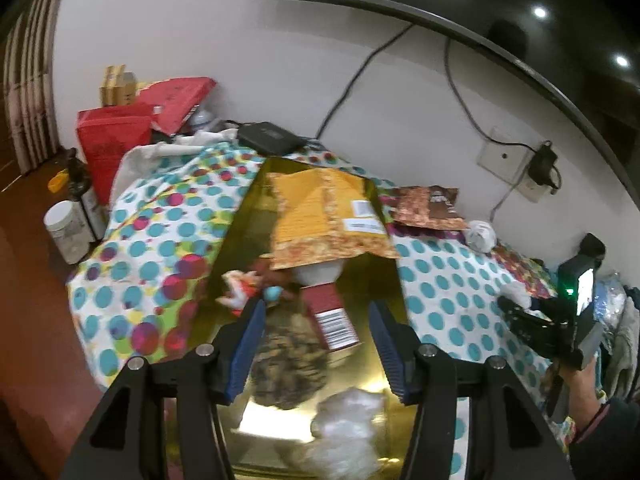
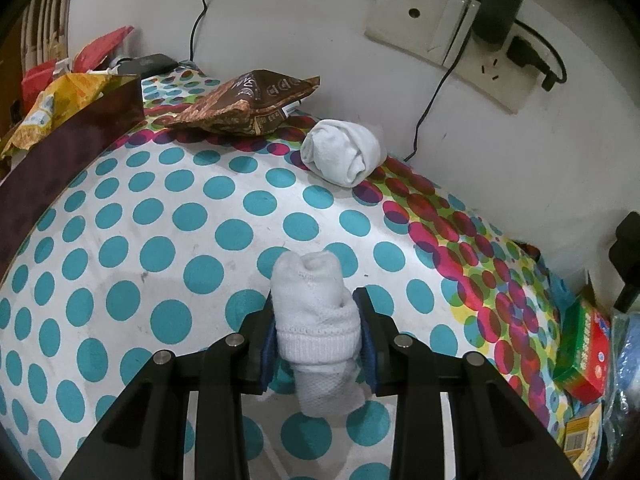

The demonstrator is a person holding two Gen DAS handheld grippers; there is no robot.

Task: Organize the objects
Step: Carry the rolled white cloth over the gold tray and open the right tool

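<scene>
My left gripper point(image 1: 316, 312) hangs open over a gold-lined box point(image 1: 240, 240) on the dotted cloth, with nothing between its blue pads. Inside the box lie a yellow snack packet point(image 1: 328, 216), a white bottle with a red label point(image 1: 328, 300), a small toy point(image 1: 240, 288), a dark fuzzy bundle point(image 1: 288, 364) and a white fluffy bundle point(image 1: 344, 428). My right gripper point(image 2: 316, 300) is shut on a white rolled sock point(image 2: 312, 320) that rests on the cloth. A second rolled sock point(image 2: 340, 152) and a brown snack packet point(image 2: 248, 104) lie farther back, near the wall.
Red boxes point(image 1: 112, 140), a dark bottle and a white jar point(image 1: 66, 228) stand at the left end. A black device point(image 1: 268, 136) sits by the wall. Cables and a plugged charger point(image 2: 500, 8) hang on the wall. Small cartons point(image 2: 580, 348) lie off the cloth's right edge.
</scene>
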